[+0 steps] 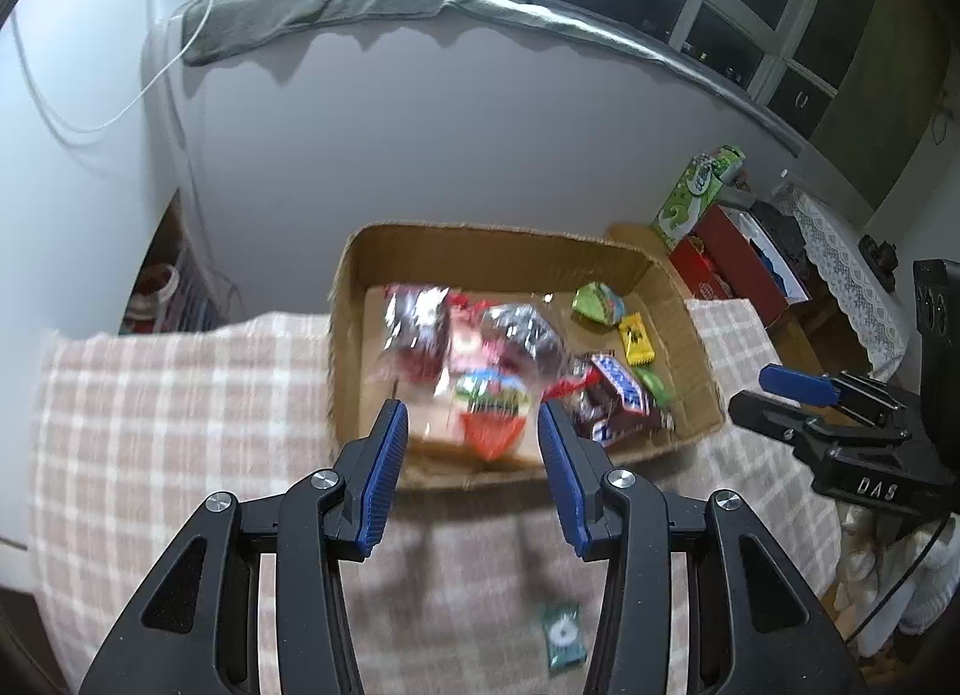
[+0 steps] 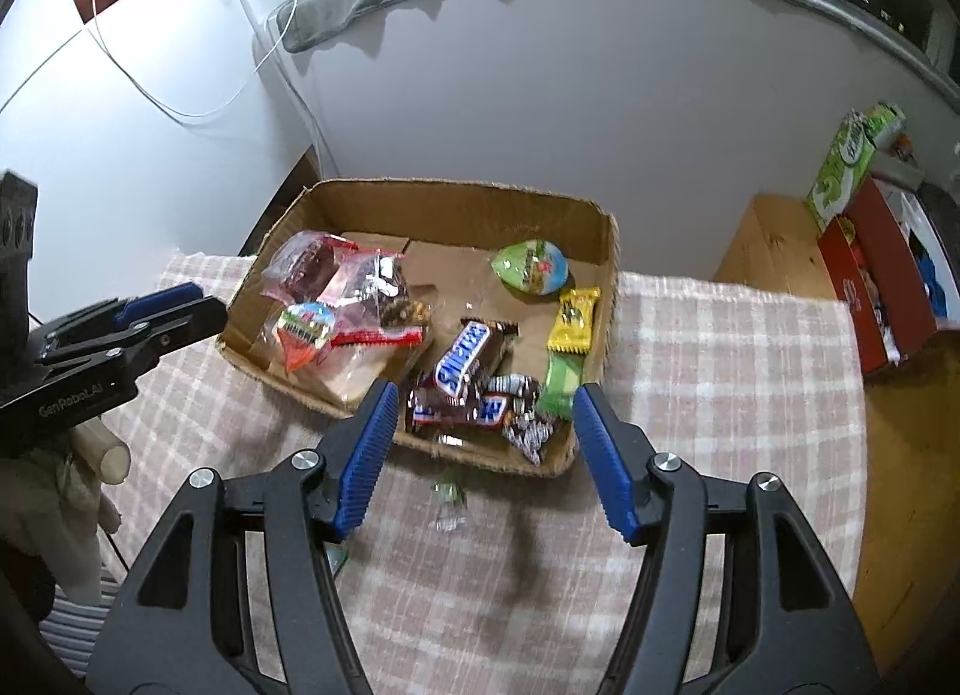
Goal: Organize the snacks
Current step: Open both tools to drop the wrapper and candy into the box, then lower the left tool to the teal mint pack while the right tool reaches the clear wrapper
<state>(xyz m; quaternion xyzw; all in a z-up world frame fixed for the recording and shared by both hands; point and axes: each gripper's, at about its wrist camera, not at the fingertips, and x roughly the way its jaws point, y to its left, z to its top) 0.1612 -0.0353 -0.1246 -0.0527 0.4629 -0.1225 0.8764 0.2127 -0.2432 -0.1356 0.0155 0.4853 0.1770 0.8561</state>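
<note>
Snacks are lying together in the cardboard box (image 2: 591, 251), which we are taking as our landmark; the box is sitting on the checked cloth (image 2: 732, 371) over the table, its far wall close to the pale wall behind. Inside the box, along its left side, we are seeing clear-wrapped brown cakes (image 2: 366, 290) piled with a red-and-white egg-shaped treat (image 2: 306, 338). At the box's near middle, Snickers bars (image 2: 465, 362) are lying heaped on dark wrappers. Toward the box's right wall a yellow packet (image 2: 575, 320) is lying just above a green packet (image 2: 561, 380), and a green egg-shaped treat (image 2: 531, 269) is resting near the far right corner. Outside the box, in front of its near wall, a small green candy (image 1: 563, 641) is lying on the cloth.

We are holding the left gripper (image 1: 471, 431) over the box's near left edge, jaws parted and empty. The right gripper (image 2: 486, 413) is hovering over the near right edge, jaws spread wider, nothing pressed between its pads.
</note>
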